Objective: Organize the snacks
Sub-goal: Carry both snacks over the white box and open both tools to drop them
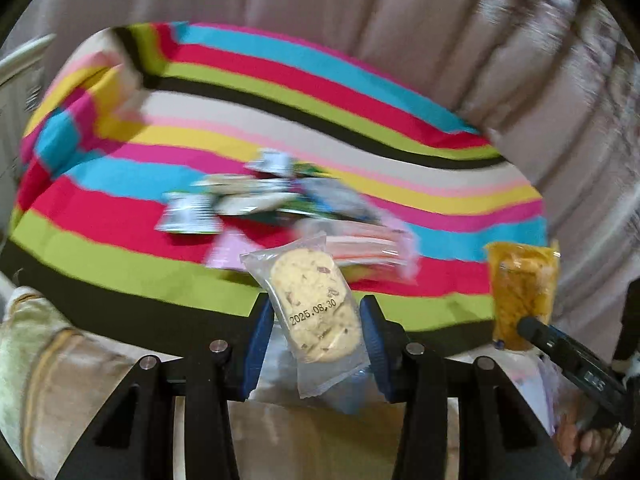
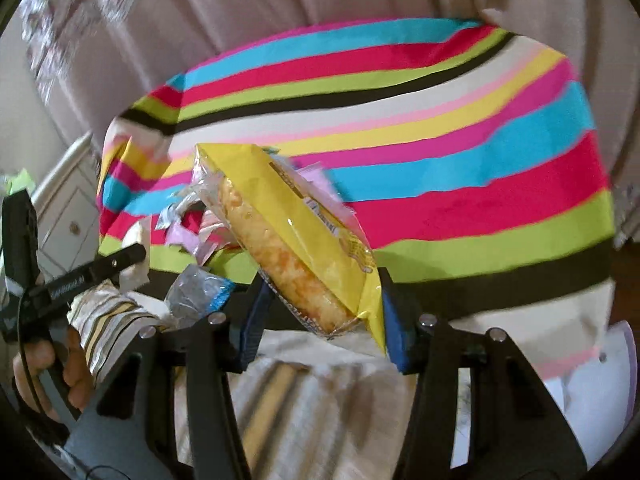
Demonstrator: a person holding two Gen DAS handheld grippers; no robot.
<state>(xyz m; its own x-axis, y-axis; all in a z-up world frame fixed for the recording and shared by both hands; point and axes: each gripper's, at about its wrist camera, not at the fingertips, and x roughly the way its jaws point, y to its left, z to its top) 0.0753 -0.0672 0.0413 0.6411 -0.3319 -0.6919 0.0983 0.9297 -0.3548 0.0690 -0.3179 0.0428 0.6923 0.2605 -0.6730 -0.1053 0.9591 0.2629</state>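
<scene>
Left wrist: cookie [image 1: 316, 308] in clear wrapper [image 1: 320, 376].

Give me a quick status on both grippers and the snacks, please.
Left gripper shut on cookie packet. Right gripper shut on yellow cake packet. Snack pile on striped cloth.

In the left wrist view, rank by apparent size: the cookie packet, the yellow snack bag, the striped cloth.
1. Striped cloth, by far.
2. Cookie packet, though it sits nearest the camera, between the left jaws.
3. Yellow snack bag, partly hidden; its order against the cookie packet is unsure.
</scene>
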